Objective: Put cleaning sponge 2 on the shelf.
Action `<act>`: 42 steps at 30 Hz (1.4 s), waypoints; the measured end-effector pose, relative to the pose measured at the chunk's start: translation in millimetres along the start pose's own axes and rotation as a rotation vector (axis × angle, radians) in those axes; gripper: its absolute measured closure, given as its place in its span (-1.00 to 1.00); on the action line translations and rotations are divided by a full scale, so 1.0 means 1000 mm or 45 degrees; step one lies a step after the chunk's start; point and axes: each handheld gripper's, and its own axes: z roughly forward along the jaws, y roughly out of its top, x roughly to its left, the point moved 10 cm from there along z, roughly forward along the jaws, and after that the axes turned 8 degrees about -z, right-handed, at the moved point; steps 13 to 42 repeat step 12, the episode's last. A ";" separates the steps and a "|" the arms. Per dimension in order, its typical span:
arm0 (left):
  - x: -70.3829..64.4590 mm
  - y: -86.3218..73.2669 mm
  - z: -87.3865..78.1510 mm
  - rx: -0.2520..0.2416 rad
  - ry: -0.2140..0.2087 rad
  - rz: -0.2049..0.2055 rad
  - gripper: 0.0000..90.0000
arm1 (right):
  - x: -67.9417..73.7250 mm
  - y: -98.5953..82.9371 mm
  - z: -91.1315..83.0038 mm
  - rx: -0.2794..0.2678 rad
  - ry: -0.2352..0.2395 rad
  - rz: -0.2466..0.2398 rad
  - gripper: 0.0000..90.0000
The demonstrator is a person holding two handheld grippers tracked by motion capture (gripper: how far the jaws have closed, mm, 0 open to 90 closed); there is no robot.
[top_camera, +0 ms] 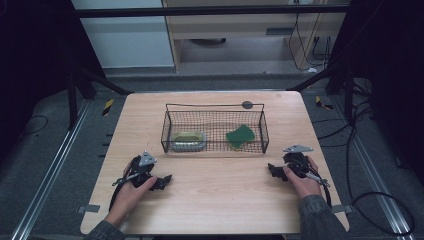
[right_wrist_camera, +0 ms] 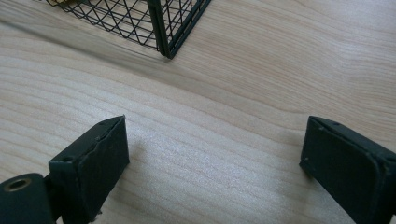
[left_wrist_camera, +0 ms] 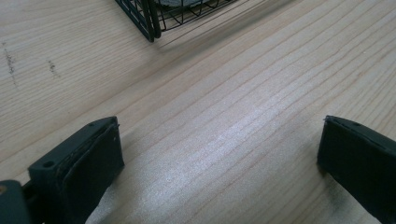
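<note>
1. Pale wood, with the grain running across it, makes up the surface on which everything stands.
2. A black wire basket sits on the far middle part of the surface, its long side facing the person.
3. Inside the basket, at its left end, lies a shallow grey dish with something yellowish in it; what that is cannot be told.
4. At the right end of the basket lies a green sponge, apart from the dish.
5. The left gripper rests low on the near left of the surface, held in the person's left hand. In the left gripper view its jaws stand wide apart with nothing but bare wood between them; a corner of the basket shows at the top of that view.
6. The right gripper rests on the near right of the surface, held in the right hand. In the right gripper view its jaws are likewise spread wide and hold nothing; a basket corner shows ahead of them.
7. Both grippers lie in front of the basket, clear of it and well apart from each other.
</note>
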 end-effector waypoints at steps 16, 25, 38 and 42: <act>0.000 0.000 0.000 -0.001 -0.001 0.001 -1.00 | 0.001 0.000 0.003 -0.017 -0.026 0.004 -0.94; 0.000 0.000 0.000 -0.001 -0.001 0.001 -1.00 | 0.001 0.000 0.003 -0.017 -0.026 0.004 -0.94; 0.000 0.000 0.000 -0.001 -0.001 0.001 -1.00 | 0.001 0.000 0.003 -0.017 -0.026 0.004 -0.94; 0.000 0.000 0.000 -0.001 -0.001 0.001 -1.00 | 0.001 0.000 0.003 -0.017 -0.026 0.004 -0.94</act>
